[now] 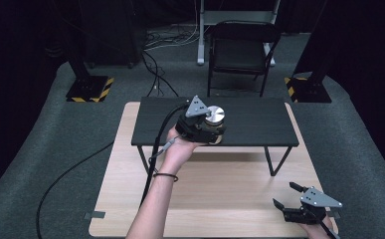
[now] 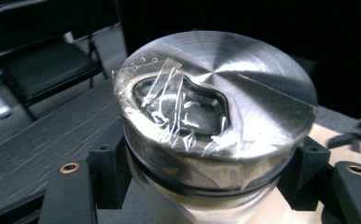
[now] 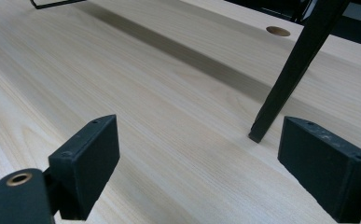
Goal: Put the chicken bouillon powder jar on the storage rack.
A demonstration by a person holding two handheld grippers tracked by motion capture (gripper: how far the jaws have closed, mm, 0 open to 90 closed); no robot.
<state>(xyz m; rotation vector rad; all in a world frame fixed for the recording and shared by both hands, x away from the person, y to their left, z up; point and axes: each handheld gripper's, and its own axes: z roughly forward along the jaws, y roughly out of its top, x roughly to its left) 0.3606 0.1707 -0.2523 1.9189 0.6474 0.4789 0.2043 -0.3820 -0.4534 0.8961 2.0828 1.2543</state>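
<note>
A round metal cylinder (image 2: 218, 116) sits clamped between the jaws of the left gripper (image 2: 215, 163), its flat brushed top catching the light in fanned streaks. In the left gripper view it takes up the middle of the frame; a crumpled strip of clear tape (image 2: 178, 107) lies across an irregular dark hollow in the left part of its top face, and a darker ring runs round the body just under the rim. The lower part of the cylinder is cut off by the bottom edge of that frame, so what it rests on cannot be told there. In the high view the cylinder (image 1: 214, 115) shows as a small silver disc just above centre, held by the left gripper (image 1: 200, 127) over the front edge of a low black shelf (image 1: 259, 122) standing on the pale wooden table (image 1: 220, 194); whether it touches the shelf is hard to make out. The right gripper (image 1: 285, 195) lies at the lower right corner of that frame, partly cropped, with its jaws spread apart and nothing between them. In the right gripper view the right gripper (image 3: 199, 161) frames bare wood, with a black shelf leg (image 3: 292, 74) meeting the table in the right half.
</note>
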